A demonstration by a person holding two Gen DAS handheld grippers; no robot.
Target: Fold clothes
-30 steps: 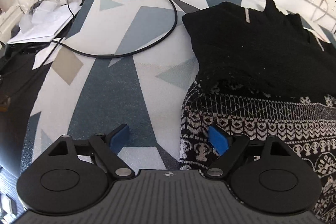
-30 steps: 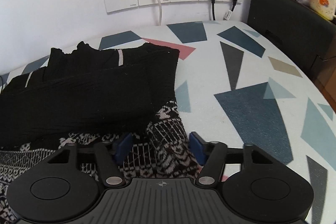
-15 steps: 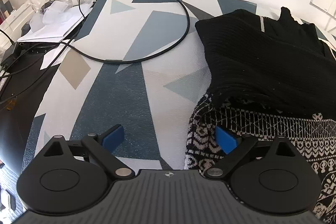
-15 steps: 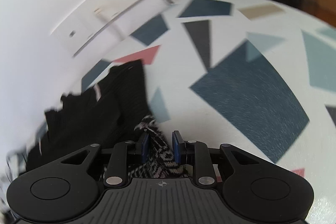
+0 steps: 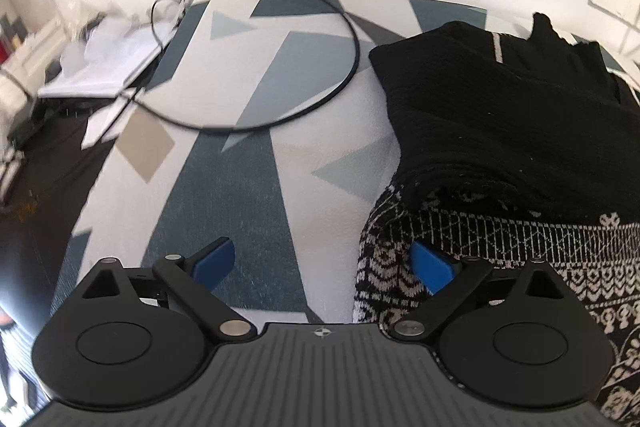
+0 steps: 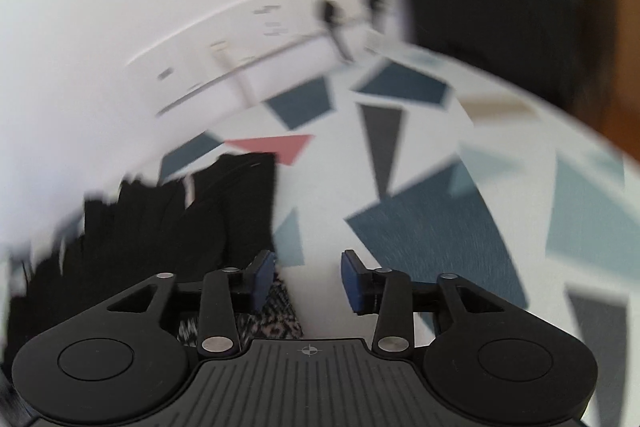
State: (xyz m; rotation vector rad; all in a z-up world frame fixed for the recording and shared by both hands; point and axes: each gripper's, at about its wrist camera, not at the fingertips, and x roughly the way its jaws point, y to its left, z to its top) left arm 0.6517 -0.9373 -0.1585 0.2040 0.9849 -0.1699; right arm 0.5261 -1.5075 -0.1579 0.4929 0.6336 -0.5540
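A black knit sweater (image 5: 500, 107) lies folded on top of a black-and-white patterned garment (image 5: 500, 247) on the table's geometric cloth (image 5: 224, 187). My left gripper (image 5: 322, 263) stands wide open at the patterned garment's left edge. Its right finger rests over the fabric and its left finger over bare cloth; the pads press on nothing. The right wrist view is blurred by motion. There my right gripper (image 6: 307, 279) has its jaws opening, with bare cloth between the pads. The patterned garment's corner (image 6: 276, 315) lies under its left finger, and the black sweater (image 6: 180, 227) lies beyond.
A black cable (image 5: 304, 99) loops over the cloth at the far left, beside white papers (image 5: 108, 67) at the table's edge. Wall sockets with plugs (image 6: 332, 11) line the wall behind. A dark box-like thing (image 6: 492, 27) stands at the far right.
My right gripper, shut on the patterned garment's corner half a second ago, has let it go and opened while swinging. My left gripper spread slightly wider and stayed in place.
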